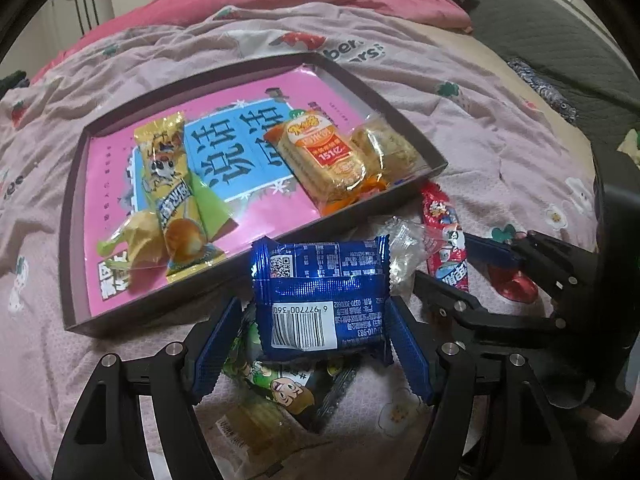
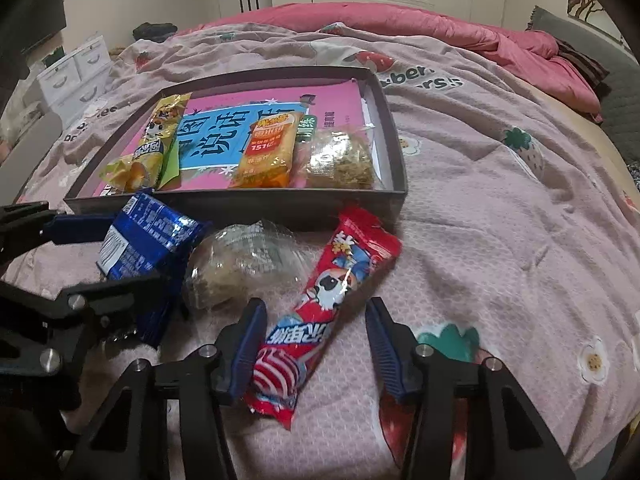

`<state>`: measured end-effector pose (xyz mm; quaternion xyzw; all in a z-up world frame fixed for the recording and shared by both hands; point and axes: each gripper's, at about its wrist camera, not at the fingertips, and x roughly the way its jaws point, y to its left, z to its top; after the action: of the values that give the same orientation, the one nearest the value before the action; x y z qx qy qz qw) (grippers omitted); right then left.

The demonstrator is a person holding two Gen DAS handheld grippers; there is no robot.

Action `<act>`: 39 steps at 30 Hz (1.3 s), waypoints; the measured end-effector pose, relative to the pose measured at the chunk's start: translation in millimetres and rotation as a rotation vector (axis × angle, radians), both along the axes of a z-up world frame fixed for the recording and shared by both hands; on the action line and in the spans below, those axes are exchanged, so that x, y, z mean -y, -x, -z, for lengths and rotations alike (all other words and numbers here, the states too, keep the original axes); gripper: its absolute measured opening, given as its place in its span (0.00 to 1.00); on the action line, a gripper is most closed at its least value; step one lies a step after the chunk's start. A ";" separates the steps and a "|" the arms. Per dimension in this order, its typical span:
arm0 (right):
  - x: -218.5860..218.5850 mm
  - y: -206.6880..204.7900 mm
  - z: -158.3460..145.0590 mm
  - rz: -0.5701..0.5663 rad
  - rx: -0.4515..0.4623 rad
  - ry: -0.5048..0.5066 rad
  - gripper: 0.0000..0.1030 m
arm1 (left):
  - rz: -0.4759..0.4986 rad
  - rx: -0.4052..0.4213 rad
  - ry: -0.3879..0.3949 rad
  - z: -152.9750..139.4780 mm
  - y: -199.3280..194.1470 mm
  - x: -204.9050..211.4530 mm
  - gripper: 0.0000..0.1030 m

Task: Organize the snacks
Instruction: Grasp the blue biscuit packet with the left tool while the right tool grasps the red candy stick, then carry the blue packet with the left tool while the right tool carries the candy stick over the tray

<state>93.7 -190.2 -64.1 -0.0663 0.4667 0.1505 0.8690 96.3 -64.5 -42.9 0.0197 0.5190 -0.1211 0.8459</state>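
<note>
Risk: left gripper (image 1: 310, 344), pinching blue packet (image 1: 320, 296), and spread right gripper (image 2: 316, 344), straddling red packet (image 2: 320, 308), colliding at nine o'clock.

right gripper (image 2: 316, 340) – straddles red snack (image 2: 340, 292) | gap remains – bedspread (image 2: 500, 240)

The blue packet (image 1: 320, 300) bears barcode digits "6 977700 360", and the orange cracker pack (image 1: 324, 152) reads "151".

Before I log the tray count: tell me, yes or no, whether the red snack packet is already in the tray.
No: the red snack packet lies on the bedspread outside the tray.
</note>
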 end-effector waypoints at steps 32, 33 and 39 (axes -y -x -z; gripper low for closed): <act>39.8 4.3 -37.4 0.049 0.093 -0.249 0.16 | -0.091 0.083 0.193 -34.9 3.6 -51.1 0.53; 39.9 4.5 -38.5 0.049 0.097 -0.251 0.16 | -0.097 0.090 0.194 -36.8 3.5 -53.7 0.53; 35.4 6.7 -50.5 0.035 0.135 -0.241 0.16 | -0.142 0.141 0.202 -51.7 4.8 -74.3 0.53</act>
<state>87.0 -225.6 -13.6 0.0365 0.3867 0.1855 0.9026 91.5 9.7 8.9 -0.0938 0.4436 -0.1107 0.8844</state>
